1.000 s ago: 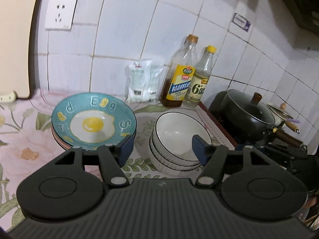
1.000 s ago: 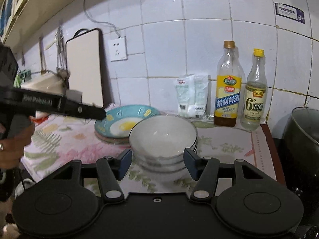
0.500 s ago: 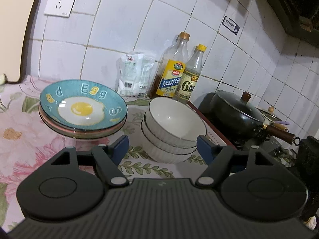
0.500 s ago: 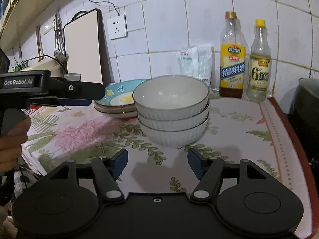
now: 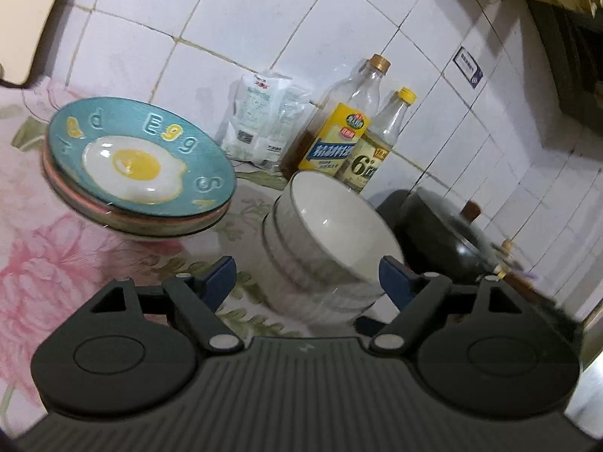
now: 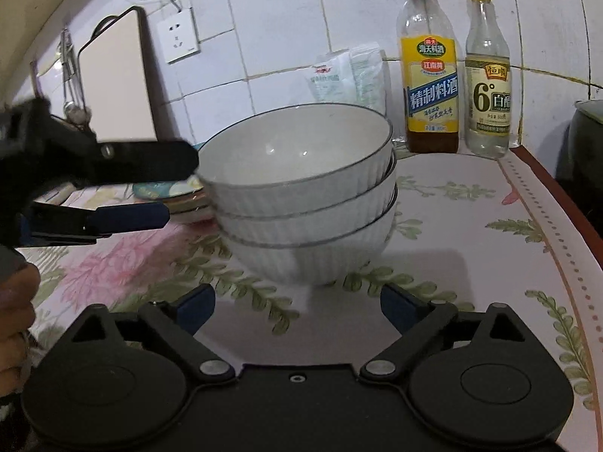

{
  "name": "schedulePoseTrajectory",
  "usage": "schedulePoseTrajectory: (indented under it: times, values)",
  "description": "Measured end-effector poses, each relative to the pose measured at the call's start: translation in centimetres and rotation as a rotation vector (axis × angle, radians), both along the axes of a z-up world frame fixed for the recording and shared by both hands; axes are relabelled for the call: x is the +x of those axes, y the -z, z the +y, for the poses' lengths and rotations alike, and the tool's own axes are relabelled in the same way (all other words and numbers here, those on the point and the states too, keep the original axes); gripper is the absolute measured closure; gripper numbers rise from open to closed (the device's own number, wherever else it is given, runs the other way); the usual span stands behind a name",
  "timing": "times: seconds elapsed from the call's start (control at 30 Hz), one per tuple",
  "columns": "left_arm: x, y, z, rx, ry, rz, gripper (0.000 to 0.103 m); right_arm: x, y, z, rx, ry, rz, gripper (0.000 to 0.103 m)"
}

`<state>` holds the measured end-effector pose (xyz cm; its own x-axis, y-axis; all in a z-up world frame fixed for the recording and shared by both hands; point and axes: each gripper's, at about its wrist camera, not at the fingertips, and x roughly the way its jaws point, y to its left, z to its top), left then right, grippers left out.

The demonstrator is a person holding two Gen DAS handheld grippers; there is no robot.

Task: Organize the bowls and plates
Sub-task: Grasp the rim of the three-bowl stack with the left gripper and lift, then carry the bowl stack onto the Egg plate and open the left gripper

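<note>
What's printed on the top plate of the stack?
Teal top plate with a fried egg picture and raised "Egg" letters; left wrist view.

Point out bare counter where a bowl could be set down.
Free: the floral cloth right of the bowl stack, up to the counter's red edge. Crowded: bottles along the wall; plates close left of the bowls.

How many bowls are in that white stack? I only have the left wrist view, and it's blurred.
Observer: Three white bowls, nested.
Operator: Where's my tool against them?
Observer: The left gripper is at the stack's left side, its upper fingertip beside the top rim. Its jaws have just been opening, with nothing gripped.
Operator: And the other one?
Observer: The right gripper sits short of the stack's base. Its jaws have just been opening too, and they are empty.
</note>
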<state>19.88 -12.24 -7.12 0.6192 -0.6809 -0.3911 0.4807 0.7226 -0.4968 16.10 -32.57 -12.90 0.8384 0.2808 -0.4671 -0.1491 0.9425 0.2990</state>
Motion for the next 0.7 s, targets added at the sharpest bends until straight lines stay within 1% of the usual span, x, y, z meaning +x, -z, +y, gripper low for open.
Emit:
schedulePoseTrajectory:
  times: [0.07, 0.13, 0.2, 0.23, 0.27, 0.33, 0.37, 0.4, 0.43, 0.47, 0.5, 0.53, 0.67, 0.7]
  values:
    - [1.2, -0.2, -0.2, -0.023, 0.006, 0.041, 0.018, 0.6, -0.1, -0.3, 0.014, 0.011, -0.003, 0.004]
    - [2.6, -0.1, -0.5, -0.029, -0.002, 0.099, 0.018, 1.3, -0.2, -0.4, 0.02, 0.02, -0.003, 0.003]
    - [4.5, 0.2, -0.8, -0.019, -0.01, 0.189, 0.018, 1.9, -0.3, -0.5, 0.008, 0.033, -0.003, 0.003]
    - [5.2, 0.6, -0.9, -0.021, -0.005, 0.233, 0.018, 2.4, -0.2, -0.4, -0.012, 0.042, 0.006, 0.001]
    - [6.1, 1.1, -1.1, -0.024, 0.006, 0.284, 0.019, 2.7, -0.3, -0.2, -0.027, 0.036, 0.01, 0.001]
    - [7.5, 2.4, -1.1, -0.057, 0.027, 0.396, 0.021, 2.9, -0.4, 0.1, -0.043, 0.034, -0.01, 0.001]
    - [8.1, 3.1, -1.1, -0.083, 0.033, 0.437, 0.025, 3.0, -0.4, 0.4, -0.056, 0.029, -0.025, 0.0]
    - [8.4, 3.6, -1.1, -0.099, 0.037, 0.461, 0.032, 3.1, -0.4, 0.6, -0.069, 0.029, -0.03, 0.0]
    - [8.6, 4.0, -1.2, -0.101, 0.034, 0.473, 0.035, 3.3, -0.4, 0.7, -0.074, 0.028, -0.03, 0.0]
    - [8.6, 4.2, -1.3, -0.1, 0.03, 0.472, 0.037, 3.5, -0.4, 0.7, -0.072, 0.024, -0.027, 0.0]
    - [8.6, 4.3, -1.4, -0.102, 0.029, 0.464, 0.041, 3.7, -0.4, 0.6, -0.066, 0.018, -0.022, 0.0]
    - [8.5, 4.3, -1.4, -0.108, 0.034, 0.457, 0.043, 3.8, -0.3, 0.4, -0.054, 0.011, -0.017, 0.0]
    - [8.3, 4.1, -1.8, -0.104, 0.029, 0.428, 0.045, 4.1, -0.1, 0.0, -0.028, -0.006, -0.016, 0.0]
    - [8.4, 4.1, -1.8, -0.104, 0.024, 0.423, 0.046, 4.1, -0.2, 0.0, -0.029, -0.009, -0.015, 0.0]
